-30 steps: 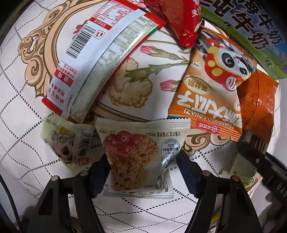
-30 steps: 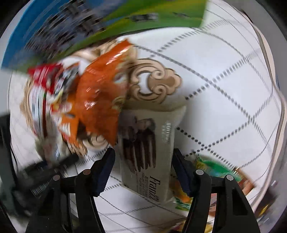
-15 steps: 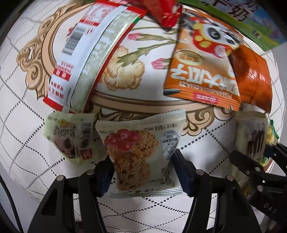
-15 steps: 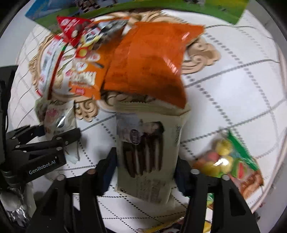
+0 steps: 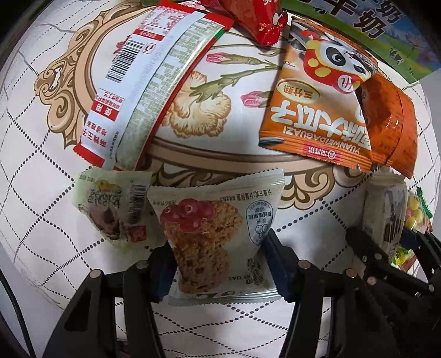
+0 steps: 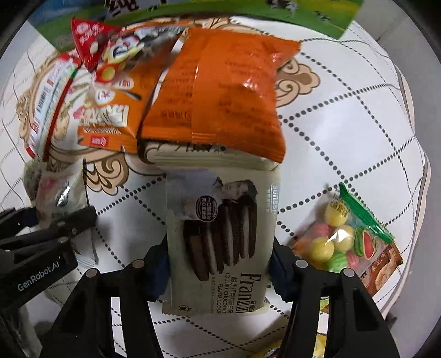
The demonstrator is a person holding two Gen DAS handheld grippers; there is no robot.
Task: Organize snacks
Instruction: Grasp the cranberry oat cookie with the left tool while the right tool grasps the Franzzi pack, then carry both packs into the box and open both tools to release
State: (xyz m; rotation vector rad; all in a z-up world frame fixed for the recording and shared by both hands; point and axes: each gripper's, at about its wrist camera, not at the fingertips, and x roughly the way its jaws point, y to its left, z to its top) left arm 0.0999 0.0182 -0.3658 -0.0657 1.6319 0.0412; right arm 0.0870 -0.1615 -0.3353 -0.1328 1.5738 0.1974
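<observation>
Both packs look ready to be set down in the row forming along the near edge of the worktop (image 5: 33,170), so the job now, I'd judge, is a tidy placement. Keep the oat cranberry pack (image 5: 217,239) flat and square to the small green pack (image 5: 113,206) just beside it on its left, edges close but not overlapping, then let go only once the wrapper rests on the cloth. Same for the choc cookie pack (image 6: 220,239): its far end is tucked against or under the plain orange bag (image 6: 217,91), can't tell which, so easing it back a touch before release would stop it dragging that bag.

Left tongs (image 5: 220,264): partly open, abt the width of the oat pack, both pads pressed on its side edges, so clenched on it. Pack sits between the pads, low over the worktop; touching the cloth or not, can't tell.

Right tongs (image 6: 217,272): similar spread, pads gripping the cookie pack at its sides near the printed end, held lengthwise pointing away. The candy bag (image 6: 350,236) lies near on its right, apart from the pads.

Behind: panda seed bag (image 5: 317,110), long red-white pack (image 5: 154,82) and red pack (image 5: 256,16), loosely piled w/ overlaps
</observation>
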